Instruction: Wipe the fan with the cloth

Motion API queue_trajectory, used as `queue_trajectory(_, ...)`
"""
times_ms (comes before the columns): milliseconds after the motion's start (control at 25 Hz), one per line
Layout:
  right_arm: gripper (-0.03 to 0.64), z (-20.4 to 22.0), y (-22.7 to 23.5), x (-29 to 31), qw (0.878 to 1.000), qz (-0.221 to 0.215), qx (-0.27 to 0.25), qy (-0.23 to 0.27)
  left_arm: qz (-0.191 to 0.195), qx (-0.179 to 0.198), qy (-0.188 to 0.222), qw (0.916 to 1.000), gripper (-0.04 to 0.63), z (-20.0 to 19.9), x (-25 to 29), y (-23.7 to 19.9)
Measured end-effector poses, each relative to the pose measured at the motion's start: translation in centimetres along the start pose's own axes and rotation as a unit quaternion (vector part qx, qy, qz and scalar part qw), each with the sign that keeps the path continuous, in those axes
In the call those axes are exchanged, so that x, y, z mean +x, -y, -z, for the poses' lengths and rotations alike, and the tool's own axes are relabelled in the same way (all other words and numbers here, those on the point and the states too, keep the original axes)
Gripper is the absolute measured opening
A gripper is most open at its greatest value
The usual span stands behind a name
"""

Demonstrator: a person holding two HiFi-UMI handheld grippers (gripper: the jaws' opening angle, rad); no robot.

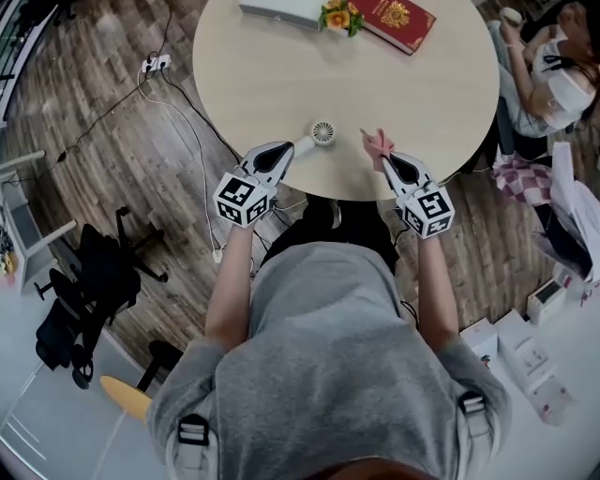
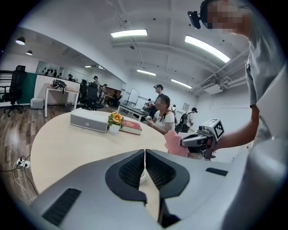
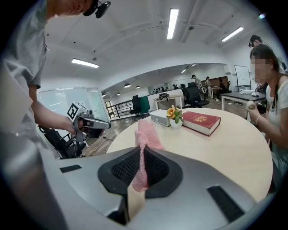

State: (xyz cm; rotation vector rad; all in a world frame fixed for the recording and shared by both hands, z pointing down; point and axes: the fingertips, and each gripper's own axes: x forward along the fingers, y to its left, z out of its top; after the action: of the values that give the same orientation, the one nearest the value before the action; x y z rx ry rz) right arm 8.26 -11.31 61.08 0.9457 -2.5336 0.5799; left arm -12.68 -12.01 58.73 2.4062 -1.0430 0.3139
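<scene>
Tabletop: a round, pale beige tabletop point(image 1: 422, 94) above a wood-plank floor, with the person standing at its near edge.
Fan: a small white handheld fan point(image 1: 322, 133) lies flat close to the near edge. Its round grille head is toward the middle of the tabletop and its handle points back at the left gripper.
Left gripper: the grey two-jaw left gripper point(image 1: 289, 150) carries a black-and-white marker cube and sits over the near edge. Its jaws are clenched pad against pad with nothing between them. Its own view shows a sliver of the fan point(image 2: 141, 176) through the gap under the pads. In the head view the tips sit right at the end of the handle, but whether they touch it cannot be told.
Right gripper: the matching grey right gripper point(image 1: 386, 157) is over the near edge, just right of the fan and apart from it, with its jaws clamped on the cloth.
Cloth: a pink knitted cloth point(image 1: 378, 142) is pinched in a fold between the right pads. The rest point(image 3: 146, 134) stands up past the tips, clear of the fan.
Far edge: a whitish oblong box point(image 1: 281, 9), a small pot of orange and yellow flowers point(image 1: 339, 17) and a red hardback book point(image 1: 398, 21) stand in a row, with the flowers in the middle.
Right edge: a seated person point(image 1: 553, 75).
Floor: a white power strip point(image 1: 155, 64) with its cable, and a black office chair point(image 1: 94, 272).
</scene>
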Motion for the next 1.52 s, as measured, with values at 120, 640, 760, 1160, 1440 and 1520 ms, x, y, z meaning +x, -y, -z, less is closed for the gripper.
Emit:
queue_trajectory(120, 0.028, 0.1, 0.4, 0.6, 1.0, -0.008, -0.001, -0.006, 0.016, 0.003, -0.01, 0.9998, 0.021, 0.5, 1.3, 0.2)
queue_trajectory(640, 0.028, 2.0, 1.4, 2.2, 0.999, -0.031, -0.001, -0.032, 0.034, 0.033, -0.069, 0.9965, 0.253, 3.8, 5.4, 0.4)
queue_trajectory(760, 0.028, 2.5, 1.8, 2.5, 0.999, -0.033, 0.002, -0.037, 0.033, 0.033, -0.08, 0.9957, 0.279, 4.7, 6.5, 0.1)
queue_trajectory(1160, 0.028, 3.7, 2.8, 3.8, 0.998, -0.038, 0.01, -0.05, 0.025, 0.063, -0.132, 0.9889, 0.316, 7.8, 9.8, -1.5)
queue_trajectory(1440, 0.028, 4.5, 3.3, 4.2, 0.998, -0.037, 0.017, -0.056, 0.029, 0.07, -0.155, 0.9849, 0.33, 10.0, 12.0, -2.1)
queue_trajectory(1520, 0.028, 4.6, 3.5, 4.2, 0.997, -0.036, 0.02, -0.059, 0.027, 0.081, -0.165, 0.9825, 0.337, 10.5, 12.6, -2.3)
